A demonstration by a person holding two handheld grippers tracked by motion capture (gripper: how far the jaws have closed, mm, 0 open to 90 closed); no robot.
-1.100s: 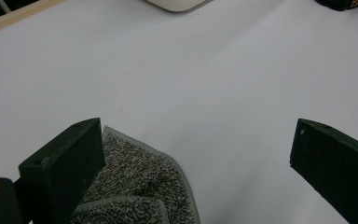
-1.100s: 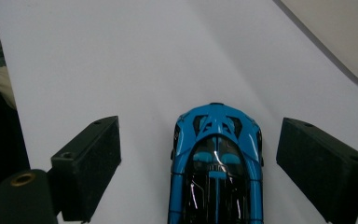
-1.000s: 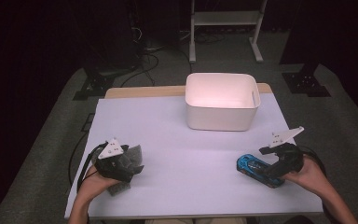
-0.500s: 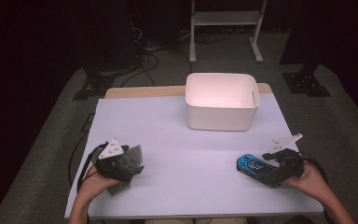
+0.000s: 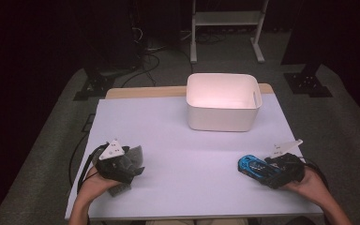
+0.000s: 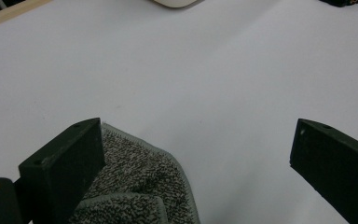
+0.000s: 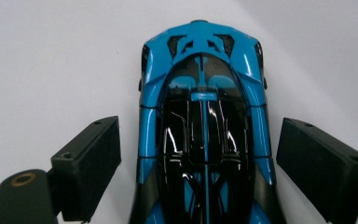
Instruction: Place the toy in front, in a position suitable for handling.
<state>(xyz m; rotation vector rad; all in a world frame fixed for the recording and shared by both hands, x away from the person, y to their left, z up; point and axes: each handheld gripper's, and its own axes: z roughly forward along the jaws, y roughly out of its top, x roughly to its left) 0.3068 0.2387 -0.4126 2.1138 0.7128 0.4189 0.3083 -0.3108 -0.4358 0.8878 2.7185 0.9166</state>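
Note:
A blue and black toy car lies on the white table near its front right. My right gripper stands open around the car's rear. In the right gripper view the car lies between the two jaws, with a gap on each side of my right gripper. At the front left, my left gripper stands open next to a folded grey cloth. In the left gripper view the cloth lies against the left jaw, and bare table lies between the jaws of my left gripper.
A white plastic bin stands at the back of the table, right of centre, and its inside looks empty. The table's wooden edge runs along the back. Dark floor, cables and a stand frame lie beyond.
My right gripper has shifted slightly lower and nearer the table's front edge, over the car's rear. The car, cloth and left gripper have stayed put.

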